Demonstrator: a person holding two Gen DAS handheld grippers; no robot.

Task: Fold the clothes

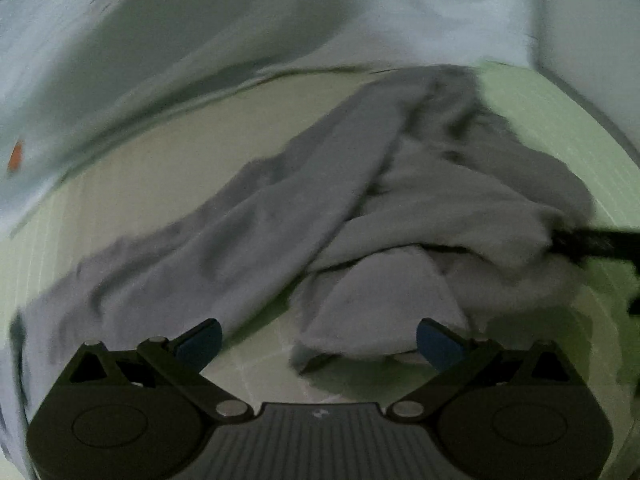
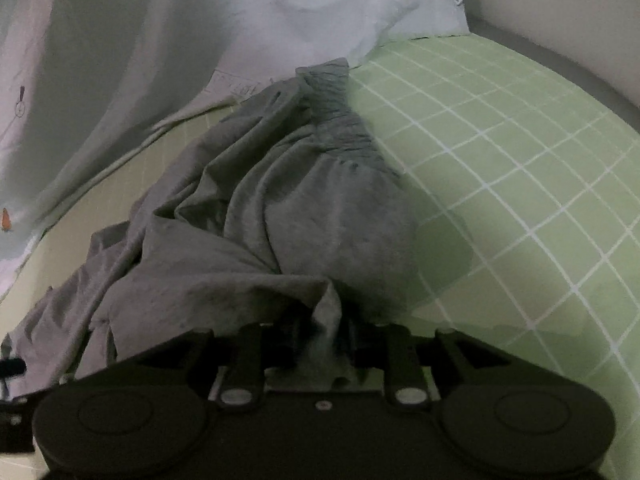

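Observation:
A crumpled grey garment (image 1: 360,208) with an elastic waistband (image 2: 340,120) lies on a green checked sheet. In the left wrist view my left gripper (image 1: 318,340) is open, its blue-padded fingers (image 1: 200,344) spread wide just above the sheet, and a grey fold lies between them. In the right wrist view my right gripper (image 2: 320,336) is shut on a bunched edge of the grey garment (image 2: 280,216), which drapes away from it toward the back. The right gripper also shows as a dark bar at the right edge of the left wrist view (image 1: 592,242).
The green checked sheet (image 2: 500,168) covers the bed to the right and front. A pale blue printed cover (image 2: 160,40) is heaped along the back and left. A beige wall or headboard (image 2: 560,8) rises at the back right.

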